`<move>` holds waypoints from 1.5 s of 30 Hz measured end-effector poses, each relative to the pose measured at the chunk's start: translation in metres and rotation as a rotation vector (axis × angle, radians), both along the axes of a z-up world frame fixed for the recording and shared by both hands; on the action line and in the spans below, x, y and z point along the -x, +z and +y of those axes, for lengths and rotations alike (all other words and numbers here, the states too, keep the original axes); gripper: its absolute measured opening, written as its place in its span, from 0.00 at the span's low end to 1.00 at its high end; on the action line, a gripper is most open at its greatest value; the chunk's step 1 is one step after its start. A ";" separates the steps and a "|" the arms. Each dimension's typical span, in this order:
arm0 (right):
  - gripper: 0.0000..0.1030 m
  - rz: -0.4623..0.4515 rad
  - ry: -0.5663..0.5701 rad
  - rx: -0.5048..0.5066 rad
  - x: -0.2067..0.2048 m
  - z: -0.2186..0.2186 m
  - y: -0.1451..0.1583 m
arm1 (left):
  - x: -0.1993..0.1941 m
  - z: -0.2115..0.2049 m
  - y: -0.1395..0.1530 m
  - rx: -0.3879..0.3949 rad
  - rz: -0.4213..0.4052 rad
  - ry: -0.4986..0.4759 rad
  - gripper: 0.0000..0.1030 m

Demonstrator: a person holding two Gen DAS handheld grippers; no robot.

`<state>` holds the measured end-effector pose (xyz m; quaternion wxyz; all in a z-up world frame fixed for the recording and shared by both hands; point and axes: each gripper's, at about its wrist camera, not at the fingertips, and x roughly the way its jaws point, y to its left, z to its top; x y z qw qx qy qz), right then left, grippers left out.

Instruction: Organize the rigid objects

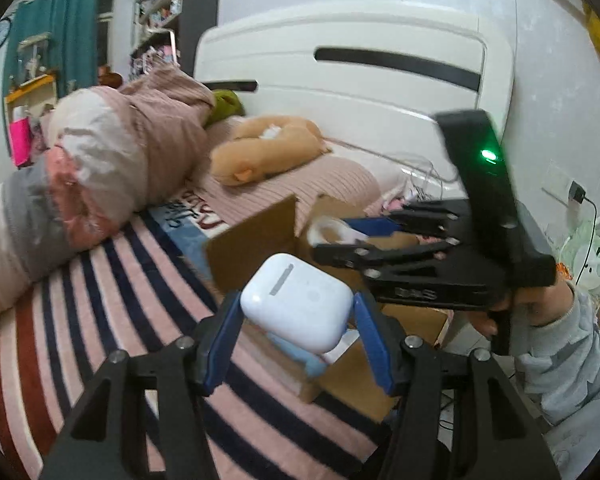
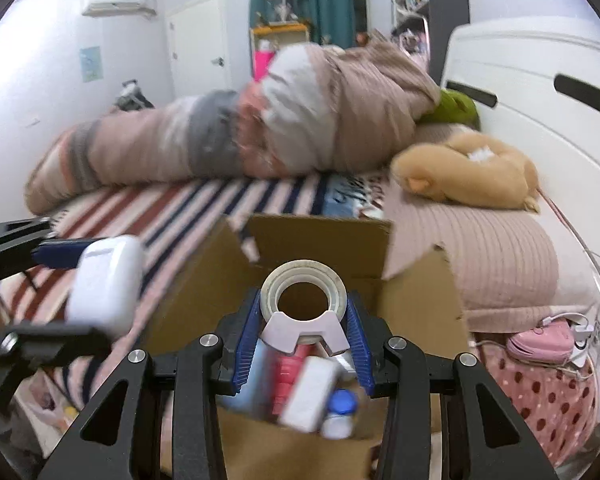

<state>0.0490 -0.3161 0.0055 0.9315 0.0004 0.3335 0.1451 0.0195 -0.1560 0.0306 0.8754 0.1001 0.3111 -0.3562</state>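
My left gripper (image 1: 296, 312) is shut on a white earbud case (image 1: 296, 300), held in the air above the striped bed beside an open cardboard box (image 1: 244, 248). The right wrist view shows that same earbud case (image 2: 106, 288) at the left, level with the box. My right gripper (image 2: 304, 320) is shut on a tape roll in a pale pink dispenser (image 2: 304, 308), held over the cardboard box (image 2: 320, 240). Inside the box lie a white block (image 2: 310, 396), a red item (image 2: 288, 372) and a blue-capped bottle (image 2: 340, 412). In the left wrist view the right gripper (image 1: 340, 236) is seen from the side, over the box.
A striped bedspread (image 1: 80, 320) covers the bed, with a rolled duvet (image 1: 100, 168) at the back and a tan plush toy (image 1: 260, 148) near the white headboard (image 1: 340, 64). A pink polka-dot item with cables (image 2: 540, 360) lies right of the box. A sleeved hand (image 1: 540, 312) holds the right gripper.
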 end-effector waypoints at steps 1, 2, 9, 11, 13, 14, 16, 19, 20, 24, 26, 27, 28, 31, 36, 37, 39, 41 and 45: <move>0.36 0.005 -0.007 0.014 -0.007 -0.003 -0.003 | -0.002 -0.008 -0.003 -0.013 0.012 -0.008 0.52; 0.36 0.014 -0.011 0.032 -0.013 -0.006 -0.006 | -0.005 -0.015 -0.007 -0.028 0.022 -0.012 0.52; 0.37 0.052 -0.012 0.044 -0.036 -0.020 -0.026 | -0.025 -0.041 -0.028 -0.102 0.076 -0.027 0.52; 0.37 0.045 -0.007 0.028 -0.035 -0.025 -0.027 | -0.030 -0.047 -0.033 -0.119 0.087 -0.026 0.52; 0.37 0.045 -0.004 0.004 -0.033 -0.029 -0.028 | -0.033 -0.051 -0.037 -0.136 0.093 -0.031 0.52; 0.38 0.041 -0.010 0.006 -0.033 -0.030 -0.028 | -0.036 -0.053 -0.038 -0.145 0.096 -0.033 0.52; 0.39 0.028 -0.028 0.021 -0.032 -0.033 -0.028 | -0.039 -0.057 -0.043 -0.165 0.099 -0.037 0.52; 0.39 0.023 -0.040 0.026 -0.029 -0.038 -0.029 | -0.041 -0.063 -0.051 -0.199 0.097 -0.042 0.52; 0.40 0.023 -0.041 0.022 -0.028 -0.039 -0.029 | -0.041 -0.064 -0.052 -0.209 0.092 -0.043 0.52; 0.41 0.018 -0.043 0.017 -0.024 -0.042 -0.026 | -0.040 -0.065 -0.051 -0.203 0.080 -0.050 0.52; 0.44 0.017 -0.044 0.017 -0.022 -0.042 -0.025 | -0.040 -0.061 -0.049 -0.192 0.082 -0.043 0.53; 0.45 0.015 -0.044 0.017 -0.021 -0.043 -0.025 | -0.040 -0.060 -0.047 -0.189 0.083 -0.041 0.54; 0.45 0.014 -0.046 0.019 -0.021 -0.043 -0.024 | -0.041 -0.059 -0.046 -0.185 0.084 -0.040 0.54; 0.46 0.010 -0.049 0.013 -0.017 -0.045 -0.020 | -0.038 -0.049 -0.038 -0.138 0.090 -0.035 0.55; 0.46 -0.009 0.003 -0.032 -0.008 -0.045 -0.008 | -0.025 -0.021 -0.011 -0.047 0.048 0.030 0.68; 0.46 -0.018 0.018 -0.038 -0.005 -0.043 -0.005 | -0.022 -0.017 -0.007 -0.032 0.038 0.045 0.69; 0.46 -0.047 0.054 -0.051 0.002 -0.039 0.004 | -0.014 -0.003 0.006 0.005 0.008 0.095 0.77; 0.50 -0.079 0.094 -0.065 0.010 -0.034 0.012 | -0.003 0.010 0.016 0.036 -0.022 0.156 0.82; 0.67 -0.167 0.183 -0.114 0.031 -0.022 0.030 | 0.015 0.038 0.030 0.074 -0.084 0.336 0.92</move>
